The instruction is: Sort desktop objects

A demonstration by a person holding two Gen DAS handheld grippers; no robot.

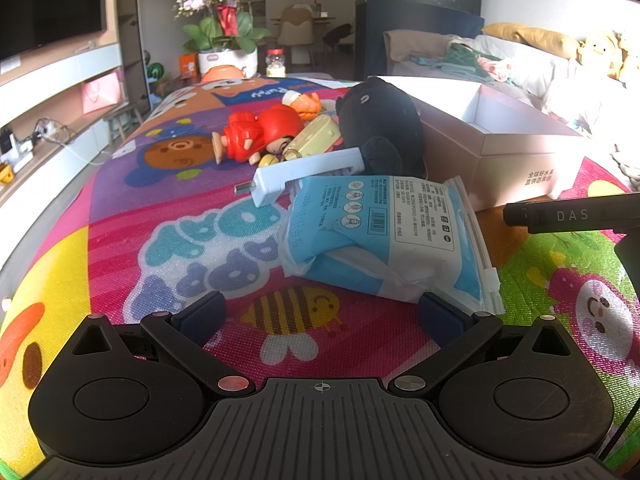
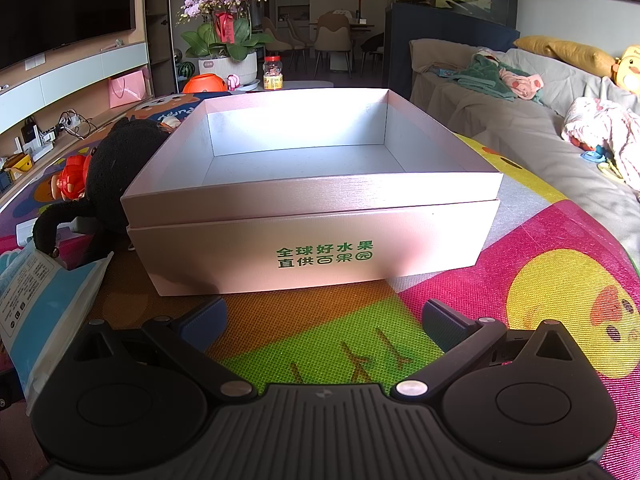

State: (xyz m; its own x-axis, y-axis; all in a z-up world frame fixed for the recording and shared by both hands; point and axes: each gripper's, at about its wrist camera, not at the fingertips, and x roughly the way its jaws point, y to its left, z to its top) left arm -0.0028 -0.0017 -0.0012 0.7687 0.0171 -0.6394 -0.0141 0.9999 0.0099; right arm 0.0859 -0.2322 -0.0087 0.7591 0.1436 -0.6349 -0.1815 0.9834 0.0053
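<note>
On a colourful cartoon mat lies a blue-and-white packet [image 1: 384, 236], just ahead of my left gripper [image 1: 320, 316], which stands open with nothing between its fingers. Behind the packet rests a pale blue plastic piece [image 1: 304, 174], then a red figurine [image 1: 256, 134], a yellowish toy [image 1: 316, 138], an orange toy [image 1: 306, 104] and a black plush [image 1: 380, 124]. An open pinkish box [image 2: 312, 224] with green lettering is empty inside and faces my right gripper [image 2: 324, 320], which is open and hovers over the mat. The plush [image 2: 108, 176] leans against the box's left side.
A sofa [image 2: 520, 128] with clothes and soft toys runs along the right. A pot of orchids [image 2: 224, 44], an orange ball [image 2: 204, 82] and a jar [image 2: 273, 72] stand beyond the far end. A TV shelf [image 1: 60, 92] lines the left wall.
</note>
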